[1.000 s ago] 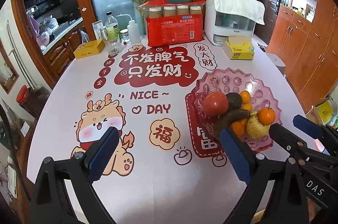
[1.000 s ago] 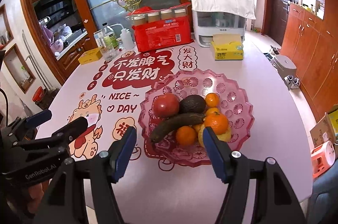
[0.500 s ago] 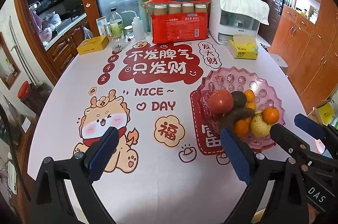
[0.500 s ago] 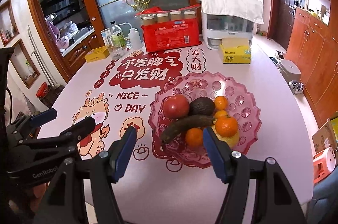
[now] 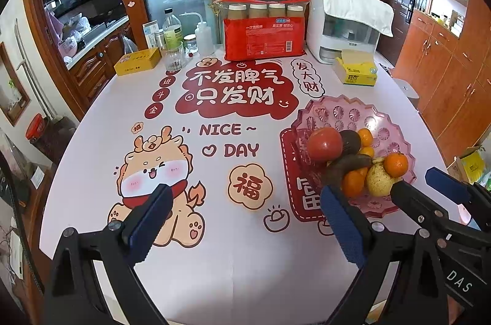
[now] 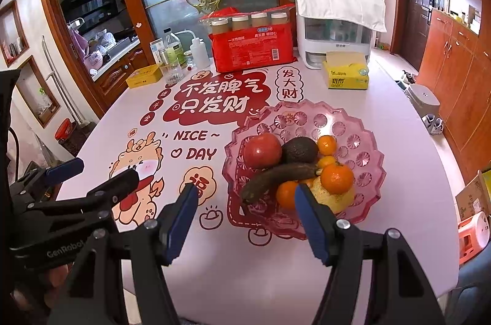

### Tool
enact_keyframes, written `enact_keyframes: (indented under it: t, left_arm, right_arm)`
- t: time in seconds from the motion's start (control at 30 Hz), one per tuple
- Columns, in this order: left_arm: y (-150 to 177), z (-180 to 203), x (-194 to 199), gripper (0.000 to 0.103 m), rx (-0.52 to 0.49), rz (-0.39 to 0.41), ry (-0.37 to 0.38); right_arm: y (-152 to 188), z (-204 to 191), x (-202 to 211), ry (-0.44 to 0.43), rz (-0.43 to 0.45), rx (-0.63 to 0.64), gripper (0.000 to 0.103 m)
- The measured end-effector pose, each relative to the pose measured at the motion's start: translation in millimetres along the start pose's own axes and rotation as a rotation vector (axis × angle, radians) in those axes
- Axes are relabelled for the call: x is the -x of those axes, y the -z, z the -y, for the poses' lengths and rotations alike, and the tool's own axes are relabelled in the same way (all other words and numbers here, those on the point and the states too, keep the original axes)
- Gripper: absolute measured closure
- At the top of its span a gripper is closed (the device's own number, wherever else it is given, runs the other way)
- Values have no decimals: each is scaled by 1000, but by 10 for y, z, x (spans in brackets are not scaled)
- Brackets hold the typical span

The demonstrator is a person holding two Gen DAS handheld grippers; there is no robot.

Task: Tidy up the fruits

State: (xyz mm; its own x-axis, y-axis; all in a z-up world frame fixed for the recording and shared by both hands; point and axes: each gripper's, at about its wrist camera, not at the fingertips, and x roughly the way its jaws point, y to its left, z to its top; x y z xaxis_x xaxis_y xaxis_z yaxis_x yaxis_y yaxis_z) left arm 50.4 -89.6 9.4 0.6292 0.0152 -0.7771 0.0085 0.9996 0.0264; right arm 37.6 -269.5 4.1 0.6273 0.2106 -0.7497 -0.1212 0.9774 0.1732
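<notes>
Right wrist: pear (image 6: 336, 196) half-hidden under oranges (image 6: 337, 177).

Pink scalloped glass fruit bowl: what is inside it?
The pink scalloped glass fruit bowl holds a red apple, dark avocado, long brown overripe banana, yellow pear and several small oranges. Anything beneath the pile is hidden.

right gripper's finger (image 6: 310, 220) hides part of the yellow fruit (image 6: 340, 197).

Both wrist cams tilt down, near; share fruit bowl (image 5: 396, 122).
</notes>
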Motion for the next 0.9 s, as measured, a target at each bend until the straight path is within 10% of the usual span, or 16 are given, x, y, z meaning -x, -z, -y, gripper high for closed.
enact_keyframes:
  t: [0.9]
  left_arm:
    - [82,-133,-22,7,12,-19,0]
  right_arm:
    - [16,-123,-56,-14,-13,11,37]
